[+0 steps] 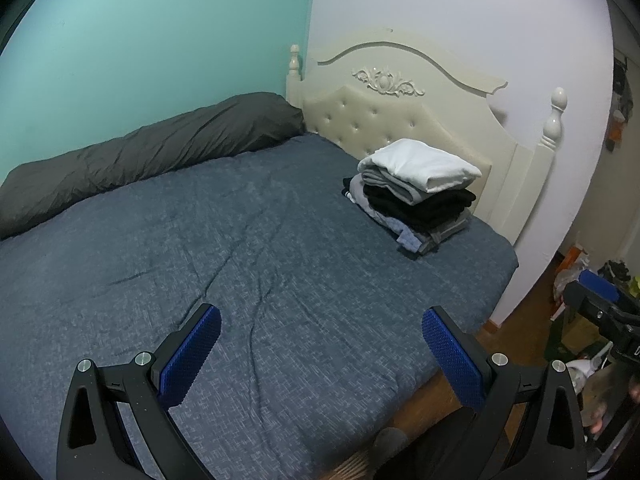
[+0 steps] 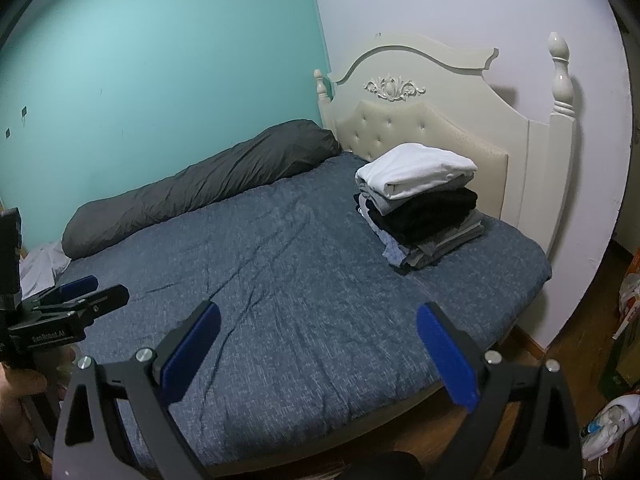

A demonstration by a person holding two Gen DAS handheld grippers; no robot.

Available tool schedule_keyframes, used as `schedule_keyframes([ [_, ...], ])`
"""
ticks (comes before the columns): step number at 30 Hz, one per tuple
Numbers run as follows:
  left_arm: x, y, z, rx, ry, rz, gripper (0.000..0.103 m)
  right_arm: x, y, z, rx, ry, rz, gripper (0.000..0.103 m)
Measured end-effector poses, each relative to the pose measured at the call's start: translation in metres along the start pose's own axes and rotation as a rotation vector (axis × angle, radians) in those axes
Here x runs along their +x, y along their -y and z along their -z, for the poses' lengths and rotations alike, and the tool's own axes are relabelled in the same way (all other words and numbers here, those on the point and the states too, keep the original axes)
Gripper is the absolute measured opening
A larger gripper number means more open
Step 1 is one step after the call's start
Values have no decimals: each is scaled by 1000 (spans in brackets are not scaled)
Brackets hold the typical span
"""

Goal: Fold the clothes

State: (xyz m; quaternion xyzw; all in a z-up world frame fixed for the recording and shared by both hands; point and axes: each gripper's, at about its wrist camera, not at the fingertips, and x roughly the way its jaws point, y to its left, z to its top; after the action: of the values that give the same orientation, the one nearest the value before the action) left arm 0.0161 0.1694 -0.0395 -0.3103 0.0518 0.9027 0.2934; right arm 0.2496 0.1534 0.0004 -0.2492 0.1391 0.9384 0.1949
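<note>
Both the left hand-held gripper and right hand-held gripper hung spread and empty above the bed. The stack of folded clothes sat by the headboard, leaning unevenly; a careless nudge might have toppled it.

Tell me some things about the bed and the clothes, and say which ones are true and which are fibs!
1. The pile of folded clothes sits near the headboard. True.
2. The top piece in the pile is black. False: the top piece is white, with black ones under it.
3. Both grippers have open jaws. True: the left gripper and the right gripper are wide open and hold nothing.
4. The grey pillow lies on top of the pile. False: it lies along the teal wall, apart from the pile.
5. The blanket is red. False: it is blue.
</note>
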Motion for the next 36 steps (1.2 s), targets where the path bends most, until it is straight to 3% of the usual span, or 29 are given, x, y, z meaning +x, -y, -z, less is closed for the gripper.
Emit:
schedule_keyframes([
  [36, -5, 1, 3, 22, 41, 29, 103, 4, -5, 5, -14, -1, 5, 99],
])
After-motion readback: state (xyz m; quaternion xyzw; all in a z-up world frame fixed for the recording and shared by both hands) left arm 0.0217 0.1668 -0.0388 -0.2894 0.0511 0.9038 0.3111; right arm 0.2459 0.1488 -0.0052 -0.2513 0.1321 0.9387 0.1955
